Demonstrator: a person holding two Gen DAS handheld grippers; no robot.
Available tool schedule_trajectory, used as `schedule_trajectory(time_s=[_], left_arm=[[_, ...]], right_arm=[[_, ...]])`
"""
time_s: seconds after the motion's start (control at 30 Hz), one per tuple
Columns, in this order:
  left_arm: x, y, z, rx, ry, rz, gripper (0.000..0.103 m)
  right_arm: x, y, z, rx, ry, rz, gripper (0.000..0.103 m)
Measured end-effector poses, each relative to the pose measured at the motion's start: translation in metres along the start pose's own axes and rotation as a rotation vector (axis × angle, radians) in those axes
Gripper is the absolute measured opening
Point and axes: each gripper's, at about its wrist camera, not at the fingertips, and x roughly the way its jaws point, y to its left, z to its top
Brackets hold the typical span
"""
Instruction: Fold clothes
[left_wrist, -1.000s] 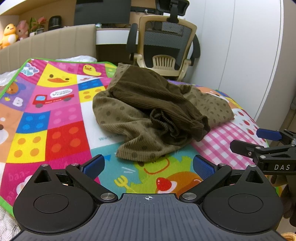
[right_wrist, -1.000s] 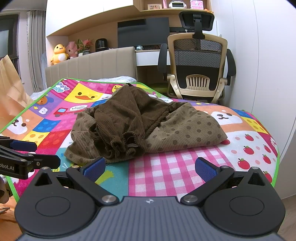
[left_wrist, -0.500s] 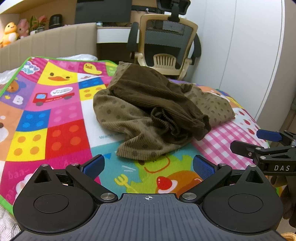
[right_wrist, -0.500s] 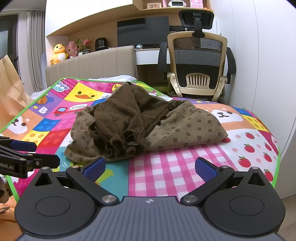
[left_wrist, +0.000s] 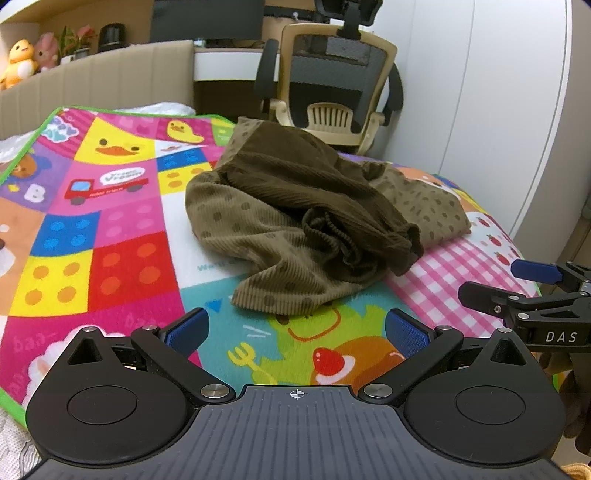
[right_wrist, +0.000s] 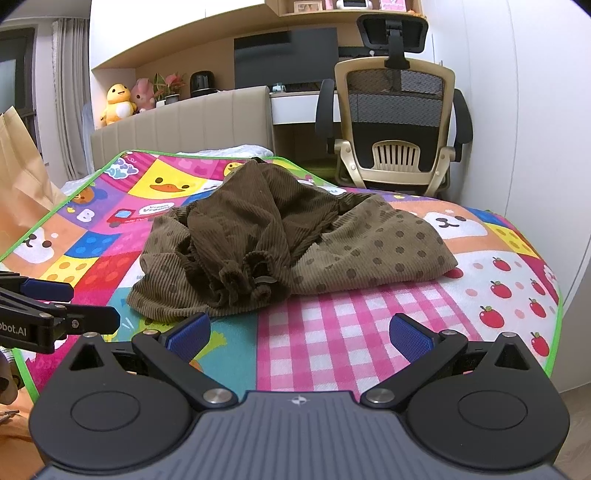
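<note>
A crumpled brown corduroy garment (left_wrist: 310, 225) with darker dots lies in a heap on a bright cartoon play mat (left_wrist: 110, 236). The same garment (right_wrist: 280, 240) fills the middle of the right wrist view on the mat (right_wrist: 351, 332). My left gripper (left_wrist: 295, 332) is open over the mat's front edge, a short way short of the cloth's near hem. My right gripper (right_wrist: 301, 332) is open too, just before the heap. Each gripper shows at the edge of the other's view: the right gripper (left_wrist: 517, 284), the left gripper (right_wrist: 59, 306). Nothing is held.
An office chair (right_wrist: 395, 122) stands behind the mat by a white wall. A beige headboard (right_wrist: 184, 122) with plush toys (right_wrist: 118, 103) lies at the back left. A brown paper bag (right_wrist: 18, 177) rises at the left.
Both grippers have crept slightly forward toward the garment. The cloth has not moved and both stay open.
</note>
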Motion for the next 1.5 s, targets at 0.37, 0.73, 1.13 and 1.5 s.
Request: schedule_trajectory(time_s=[0.37,0.73,1.13,1.5], left_arm=[[0.01,0.007,0.004,-0.023,0.033,-0.004,0.103],[0.088,0.071,0.088,-0.129,0.049,-0.04,0.103],[0.167,0.129,0.111,-0.186,0.145,-0.08,0.103],[0.174,0.134,0.109,-0.11,0.153,-0.165,0.07]], right_arm=[[0.009,-0.001,0.002,-0.021,0.032,0.024,0.103],[0.097,-0.06,0.059,0.151,0.154,0.096,0.103],[0.144,-0.103,0.051,0.489,0.227,0.261,0.103],[0.16,-0.11,0.131,-0.022,0.043,-0.071,0.074]])
